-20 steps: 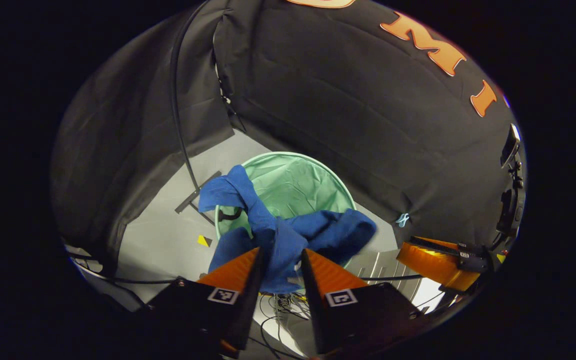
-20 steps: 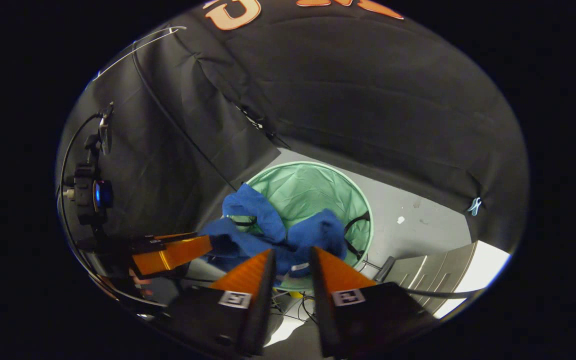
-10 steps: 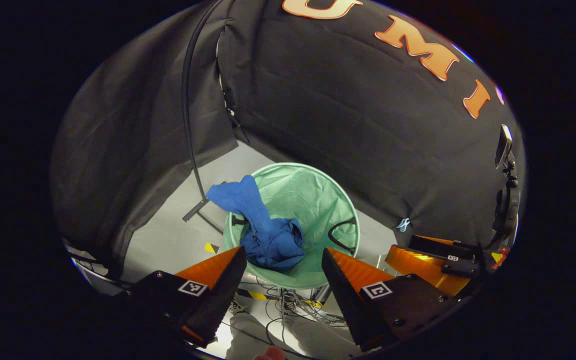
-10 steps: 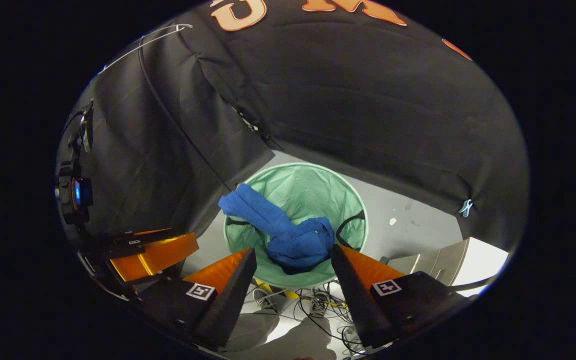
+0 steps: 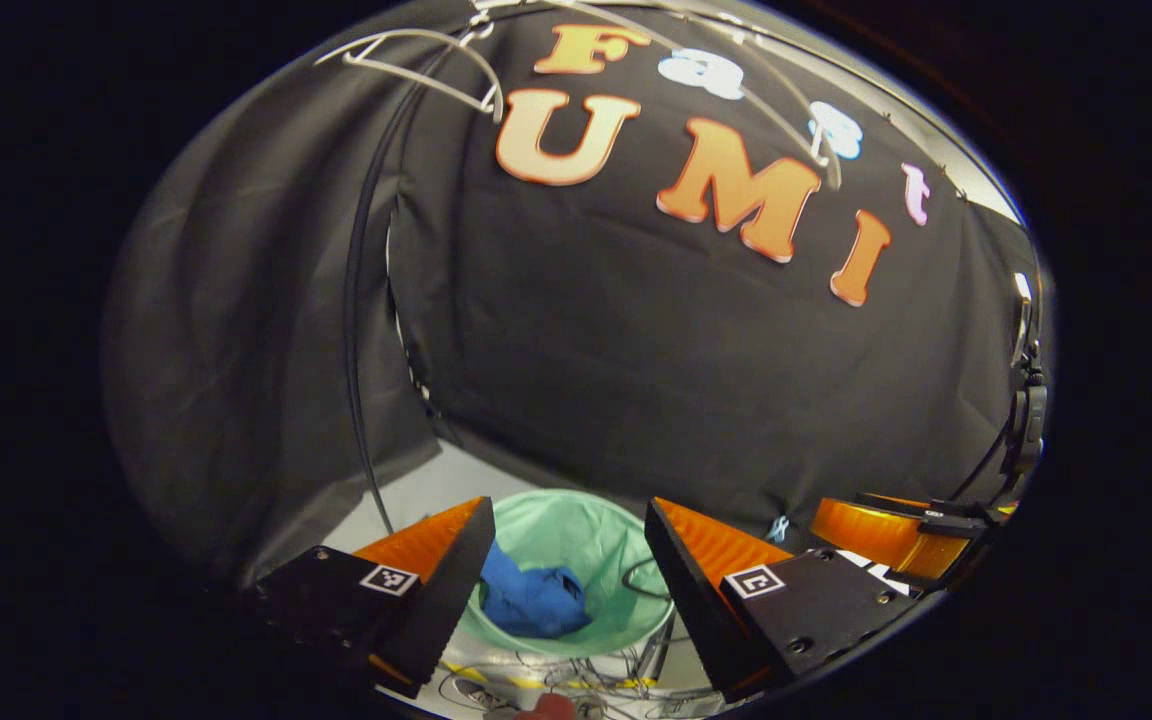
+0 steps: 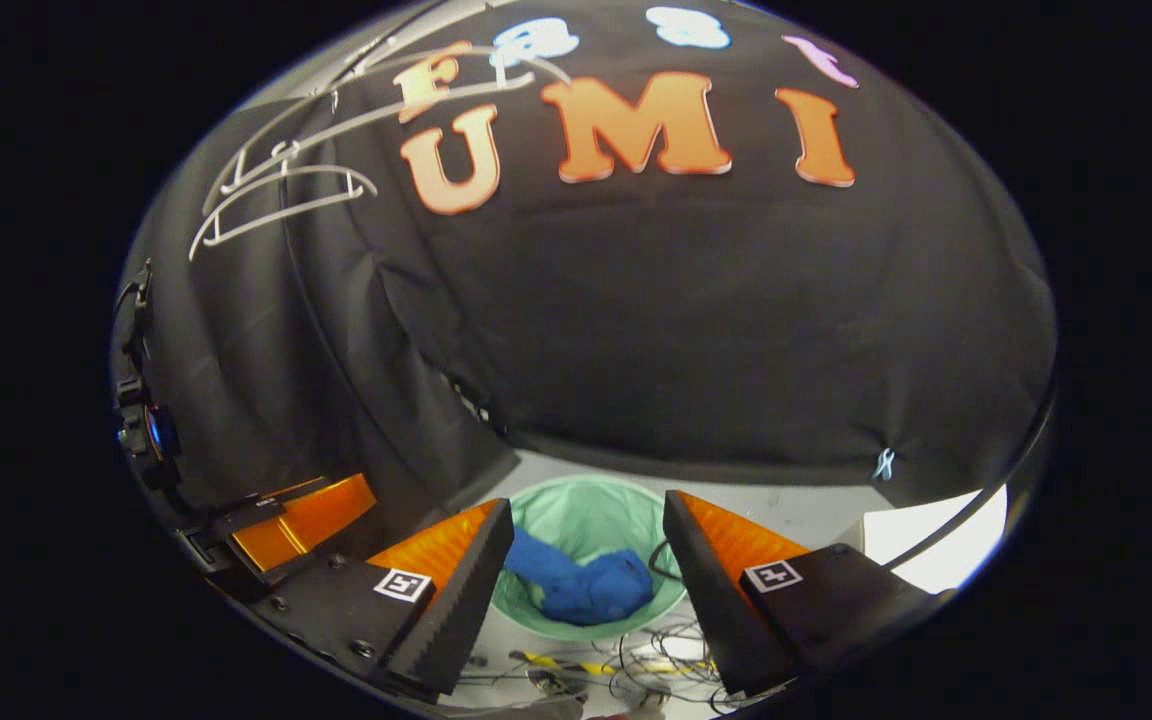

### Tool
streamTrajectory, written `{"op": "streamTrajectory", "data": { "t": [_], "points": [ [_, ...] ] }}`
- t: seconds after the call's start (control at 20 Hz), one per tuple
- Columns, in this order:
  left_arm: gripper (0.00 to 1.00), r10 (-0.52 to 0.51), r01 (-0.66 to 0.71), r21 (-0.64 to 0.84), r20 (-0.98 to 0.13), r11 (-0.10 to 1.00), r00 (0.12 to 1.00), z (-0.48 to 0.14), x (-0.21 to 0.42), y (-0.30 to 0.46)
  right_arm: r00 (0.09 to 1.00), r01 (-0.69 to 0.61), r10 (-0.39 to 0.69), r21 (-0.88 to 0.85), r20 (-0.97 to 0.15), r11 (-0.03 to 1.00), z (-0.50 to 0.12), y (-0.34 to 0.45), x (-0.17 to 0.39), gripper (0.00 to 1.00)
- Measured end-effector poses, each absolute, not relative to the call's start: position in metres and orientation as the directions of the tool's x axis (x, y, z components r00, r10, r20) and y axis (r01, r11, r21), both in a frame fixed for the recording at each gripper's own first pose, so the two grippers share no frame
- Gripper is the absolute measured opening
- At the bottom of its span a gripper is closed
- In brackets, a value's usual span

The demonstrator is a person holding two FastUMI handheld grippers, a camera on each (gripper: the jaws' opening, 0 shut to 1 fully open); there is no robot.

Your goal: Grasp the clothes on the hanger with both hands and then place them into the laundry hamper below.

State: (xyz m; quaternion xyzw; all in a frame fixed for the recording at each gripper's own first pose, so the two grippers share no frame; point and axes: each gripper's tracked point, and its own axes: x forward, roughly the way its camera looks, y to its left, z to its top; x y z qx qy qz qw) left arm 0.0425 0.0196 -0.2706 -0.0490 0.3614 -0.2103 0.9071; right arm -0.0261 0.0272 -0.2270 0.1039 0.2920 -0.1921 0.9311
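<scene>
The blue garment (image 5: pixel 533 601) lies crumpled inside the pale green laundry hamper (image 5: pixel 591 535), one end draped up toward its left rim. In the right gripper view the same blue garment (image 6: pixel 576 587) rests in the hamper (image 6: pixel 591 505). My left gripper (image 5: pixel 568 540) hangs open above the hamper with nothing between its fingers. My right gripper (image 6: pixel 588 535) is open too, well above the hamper. An empty white hanger (image 5: pixel 416 62) hangs on the rail at the top; in the right gripper view the hanger (image 6: pixel 276 205) sits at the upper left. The other gripper (image 5: pixel 886 525) shows at the right, and the left gripper (image 6: pixel 301 520) shows at the left of the right gripper view.
The hamper stands on a grey floor (image 6: pixel 796 500) against the black booth wall. Loose cables (image 6: pixel 626 655) lie on the floor in front of it. A black pole (image 5: pixel 356 330) of the rack runs down the left. A camera mount (image 6: pixel 141 430) sits at the left edge.
Both grippers opened and let go of the blue garment, which dropped into the hamper. Both then rose and tilted up, so the hamper now sits low and the hanger comes into sight.
</scene>
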Motion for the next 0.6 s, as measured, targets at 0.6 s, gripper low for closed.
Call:
{"op": "streamTrajectory", "data": {
  "t": [0.6],
  "points": [
    [0.92,-0.329,0.286,-0.215,-0.203,0.934,0.922,-0.049,0.017,0.047,0.942,0.303,-0.292,0.046,-0.164,0.952,-0.014,0.012,-0.105,0.95]
  ]
}}
